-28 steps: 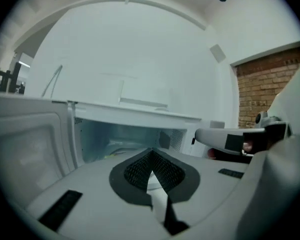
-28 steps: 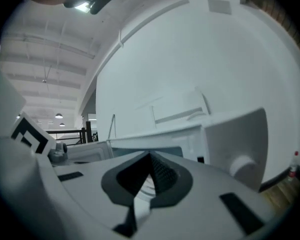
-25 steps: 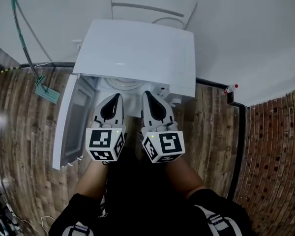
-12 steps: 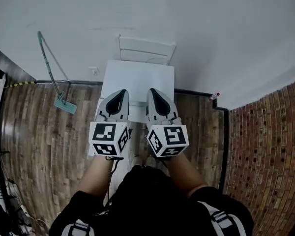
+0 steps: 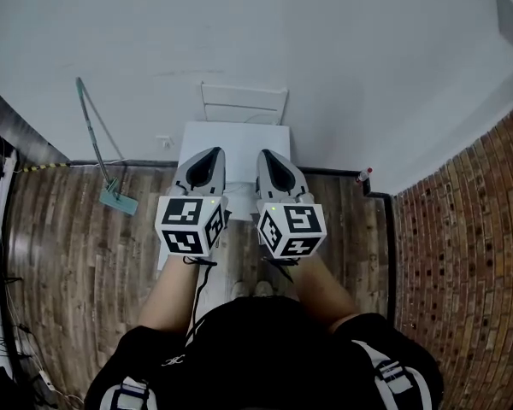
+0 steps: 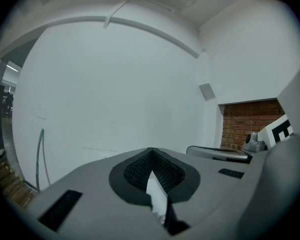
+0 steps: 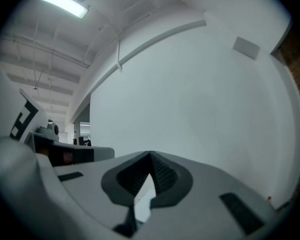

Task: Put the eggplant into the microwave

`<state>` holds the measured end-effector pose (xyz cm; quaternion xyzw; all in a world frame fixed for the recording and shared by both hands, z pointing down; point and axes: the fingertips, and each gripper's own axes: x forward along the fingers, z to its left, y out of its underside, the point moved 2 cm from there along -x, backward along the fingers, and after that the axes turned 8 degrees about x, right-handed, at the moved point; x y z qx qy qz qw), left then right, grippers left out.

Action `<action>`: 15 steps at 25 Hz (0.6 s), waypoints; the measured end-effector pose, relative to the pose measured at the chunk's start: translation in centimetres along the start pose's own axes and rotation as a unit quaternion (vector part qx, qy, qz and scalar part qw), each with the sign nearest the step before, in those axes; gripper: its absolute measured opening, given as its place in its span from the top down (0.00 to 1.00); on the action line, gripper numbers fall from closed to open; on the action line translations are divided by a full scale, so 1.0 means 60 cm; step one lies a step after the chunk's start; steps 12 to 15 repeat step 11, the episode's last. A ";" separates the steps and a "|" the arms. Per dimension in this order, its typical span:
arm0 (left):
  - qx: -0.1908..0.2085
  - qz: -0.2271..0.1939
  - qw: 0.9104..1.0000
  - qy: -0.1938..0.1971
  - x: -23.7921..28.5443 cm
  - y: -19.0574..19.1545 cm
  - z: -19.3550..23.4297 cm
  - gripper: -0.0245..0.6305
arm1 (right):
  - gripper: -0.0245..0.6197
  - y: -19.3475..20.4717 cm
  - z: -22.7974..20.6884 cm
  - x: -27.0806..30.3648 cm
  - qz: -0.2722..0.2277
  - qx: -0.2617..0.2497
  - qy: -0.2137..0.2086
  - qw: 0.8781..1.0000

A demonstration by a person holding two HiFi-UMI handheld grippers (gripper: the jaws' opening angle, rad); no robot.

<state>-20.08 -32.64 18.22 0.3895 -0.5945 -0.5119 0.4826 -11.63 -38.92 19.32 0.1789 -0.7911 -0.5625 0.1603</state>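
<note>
Left gripper (image 5: 207, 162) and right gripper (image 5: 269, 159): fingers fully closed, empty, held level above the microwave (image 5: 237, 139). Eggplant: in no view. Hazard: its placement is unverifiable from here; lowering blind may strike the microwave top.

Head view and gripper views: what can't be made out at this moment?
Eggplant: it appears in no view, so its whereabouts cannot be told.
Microwave: the head view shows only its top. Its front, door and inside are out of sight below, partly behind the left tongs and right tongs.
Both gripper views: they are aimed at the wall, with the microwave out of frame.
Small bottle, head view: too small to identify.
</note>
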 end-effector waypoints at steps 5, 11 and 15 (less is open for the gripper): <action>0.008 -0.006 1.000 0.002 -0.004 -0.018 -0.013 0.96 | 0.95 -0.022 0.000 -0.005 -0.017 0.003 -0.003 1.000; 0.009 -0.004 1.000 0.006 -0.003 -0.024 -0.019 0.96 | 0.95 -0.034 0.006 -0.008 -0.023 -0.004 -0.008 1.000; 0.009 -0.004 1.000 0.006 -0.003 -0.024 -0.019 0.96 | 0.95 -0.034 0.006 -0.008 -0.023 -0.004 -0.008 1.000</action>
